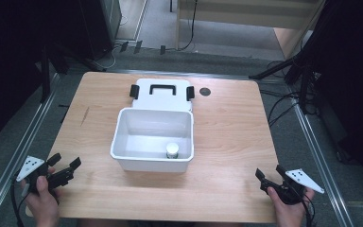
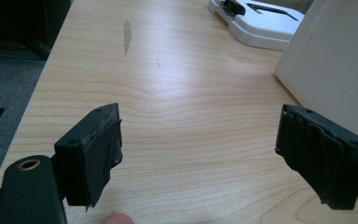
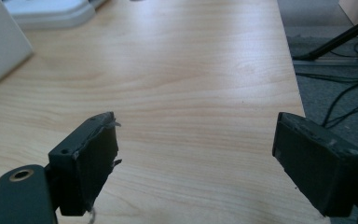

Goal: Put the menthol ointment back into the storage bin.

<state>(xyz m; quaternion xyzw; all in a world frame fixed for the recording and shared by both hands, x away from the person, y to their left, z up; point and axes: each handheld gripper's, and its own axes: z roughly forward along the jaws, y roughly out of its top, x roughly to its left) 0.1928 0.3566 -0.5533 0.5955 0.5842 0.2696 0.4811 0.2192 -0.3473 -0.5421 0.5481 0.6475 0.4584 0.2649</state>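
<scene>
Both grippers sat wide apart with nothing between their jaws, the left gripper (image 1: 66, 166) at the near left corner of the table (image 1: 227, 123), the right gripper (image 1: 270, 173) at the near right. The white bin (image 1: 123, 127) stood mid-table, well apart from both, a small white-capped jar (image 1: 172, 150) inside against its near wall, its lid (image 1: 163, 93) lying flat just behind.

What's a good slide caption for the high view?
Two open hand-held tools, left and right, rest at the table's near corners, flanking a white bin holding a small jar.
</scene>
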